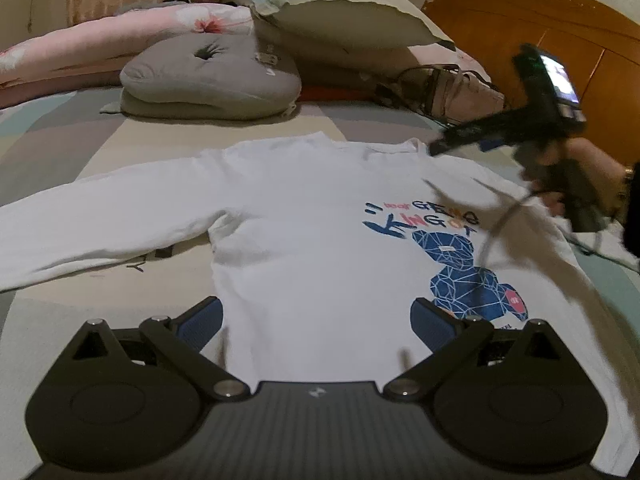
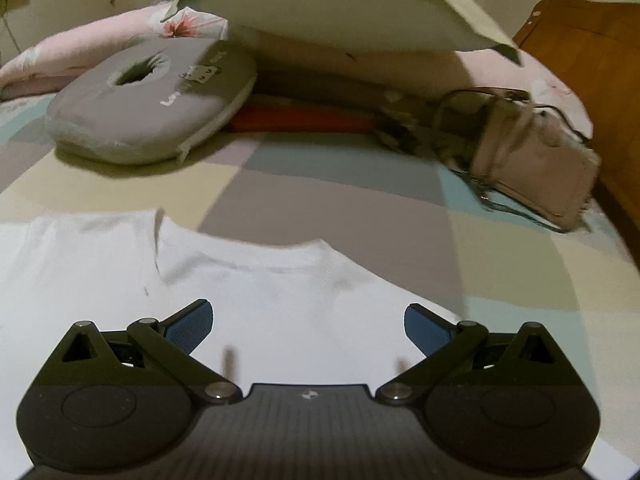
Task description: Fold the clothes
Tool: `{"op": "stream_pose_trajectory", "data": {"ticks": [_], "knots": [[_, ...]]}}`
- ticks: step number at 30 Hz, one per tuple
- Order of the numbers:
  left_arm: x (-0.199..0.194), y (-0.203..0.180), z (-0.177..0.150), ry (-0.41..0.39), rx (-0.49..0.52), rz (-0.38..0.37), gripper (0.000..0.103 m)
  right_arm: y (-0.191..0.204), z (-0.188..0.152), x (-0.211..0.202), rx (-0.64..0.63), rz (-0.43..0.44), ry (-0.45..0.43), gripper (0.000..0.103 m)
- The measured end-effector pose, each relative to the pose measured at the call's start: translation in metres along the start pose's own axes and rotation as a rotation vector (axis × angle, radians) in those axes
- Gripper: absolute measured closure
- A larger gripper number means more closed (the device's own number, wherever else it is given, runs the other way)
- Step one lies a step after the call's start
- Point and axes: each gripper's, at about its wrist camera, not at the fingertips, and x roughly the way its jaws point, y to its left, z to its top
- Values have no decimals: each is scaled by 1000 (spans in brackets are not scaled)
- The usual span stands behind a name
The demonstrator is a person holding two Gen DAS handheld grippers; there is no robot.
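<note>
Nearest the left wrist camera, the left claw (image 1: 316, 320) hangs with its blue pads (image 1: 206, 322) spread wide and nothing between them, low over the lower body of the white long-sleeved shirt (image 1: 304, 232). That shirt lies flat, front up, on the patchwork bed sheet (image 1: 52, 120), one sleeve stretched out to the left, a blue geometric bear print (image 1: 464, 276) on its right half. Beyond the print, the right claw (image 1: 436, 148) appears blurred above the shirt's far shoulder, held in a hand (image 1: 576, 168).

From the right wrist view, the right claw (image 2: 308, 326) is likewise spread and empty, just over the shirt's collar (image 2: 296, 258). Farther out sit a grey cushion (image 2: 156, 108), a large pale pillow (image 2: 340, 8), a pink handbag (image 2: 532, 160) and the wooden headboard (image 2: 592, 60).
</note>
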Motion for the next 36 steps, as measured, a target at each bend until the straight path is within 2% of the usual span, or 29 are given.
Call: {"op": "stream_pose_trajectory", "data": {"ticks": [4,6,9,16,20,24,26,31,33,36], "knots": [[-4,-4,0,-8,3,-22,3,-10,-27,-31,-36,-4,30,0],[-5,-8,-1,-10,11,-28,3,-8,-47,-49,-34,25,28,0],[-5,-11,-2,-9,19,-35,3,5,-78,-72,-44,71,26,0],[-1,-19,-4,4,45,-22,3,43,-133,-94,-112,88,12,0],[-3,-18,-4,0,43,-26,3,44,-164,-106,-74,53,-4,0],[-3,-14,-3,3,25,-18,3,30,-193,-123,56,73,22,0],[-2,-14,-3,10,18,-18,3,26,-206,-135,95,69,38,0],[-1,-16,-4,20,25,-16,3,34,-224,-163,90,78,81,0],[0,-18,-5,25,34,-5,3,43,-228,-174,50,120,86,0],[2,-20,-6,33,47,10,3,54,-240,-183,-21,134,123,0]]}}
